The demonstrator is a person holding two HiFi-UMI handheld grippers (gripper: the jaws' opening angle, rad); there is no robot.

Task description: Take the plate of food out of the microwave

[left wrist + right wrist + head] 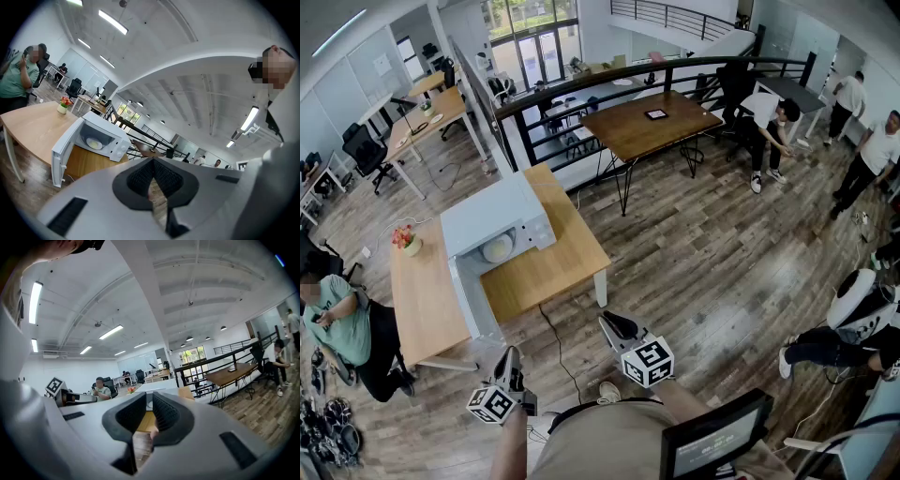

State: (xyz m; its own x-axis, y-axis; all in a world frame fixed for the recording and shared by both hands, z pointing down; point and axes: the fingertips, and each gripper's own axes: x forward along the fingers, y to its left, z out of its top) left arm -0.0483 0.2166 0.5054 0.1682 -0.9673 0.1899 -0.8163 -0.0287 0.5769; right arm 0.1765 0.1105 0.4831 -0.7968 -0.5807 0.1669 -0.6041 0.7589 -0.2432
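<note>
**One plate in the open microwave, two empty claws held well back**

A grey-brown wood-plank floor (722,253) runs across the open office. Two pieces of furniture stand on it. One is an L-shaped light wooden counter (553,267). The other, further off by the black railing, is a dark wooden table (628,131) carrying one small black tablet (656,114). One seated person in a green top (337,319) is beside the counter's left arm, and three people in white tops (877,150) are at the far right.

One white box-shaped microwave (492,216) sits on the counter, its single door (472,298) swung wide open. The two claws are low by the wearer's body, well apart from the counter and aimed towards the microwave. The left claw (510,361) has its jaws together with nothing between them. The right claw (609,323) has its jaws drawn all but together, only a thin slit left, and it grips nothing either.

One round pale plate of food (498,248) lies flat inside the microwave's cavity; what is on it is too small to make out. One small pot of pink flowers (406,241) stands on the counter's left arm.
</note>
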